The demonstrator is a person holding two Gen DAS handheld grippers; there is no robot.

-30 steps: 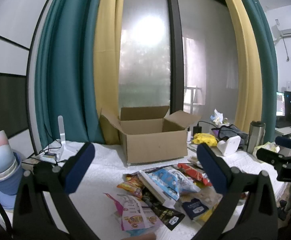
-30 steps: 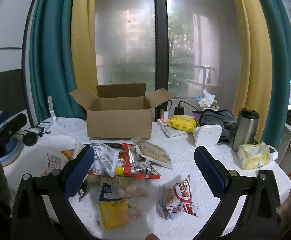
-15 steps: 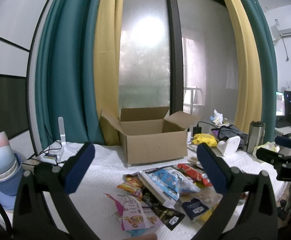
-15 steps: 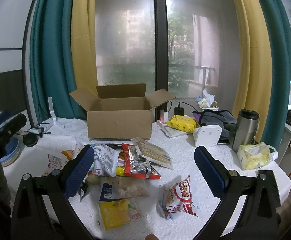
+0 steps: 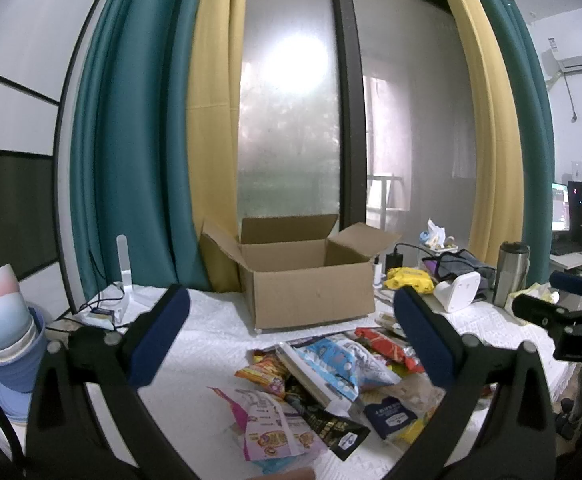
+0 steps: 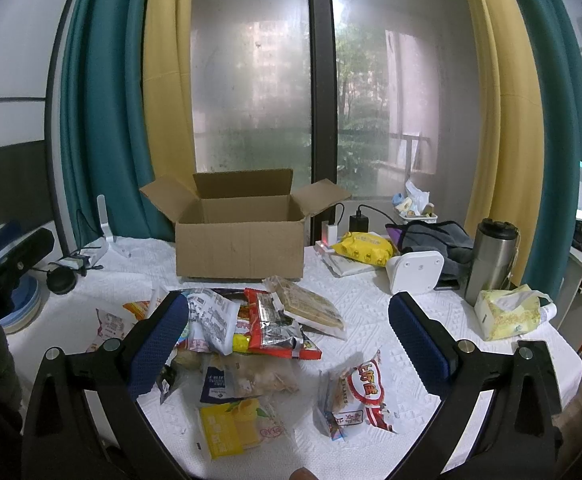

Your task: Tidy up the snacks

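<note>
Both grippers hover above the table w/ nothing between the pads. Left gripper (image 5: 291, 336): jaws spread wide, blue pads empty. Right gripper (image 6: 289, 334): same, spread wide, empty.

1 cardboard box (image 6: 239, 246) at the back of the table (image 6: 371, 304), all 4 flaps up, interior looks bare from here. Snack packets (image 6: 251, 320) lie in a loose pile in front of the box, approx 10, overlapping so exact count unclear. 1 red-and-white packet (image 6: 365, 394) lies apart, to the right of the pile. 1 yellow packet (image 6: 233, 424) at the near edge.

Right side of table: 1 steel tumbler (image 6: 489, 260), 1 tissue pack (image 6: 507, 312), 1 white device (image 6: 415, 272), 1 yellow bag (image 6: 365, 248). Left wrist view: stacked bowls (image 5: 1, 324) at far left, count unclear.
</note>
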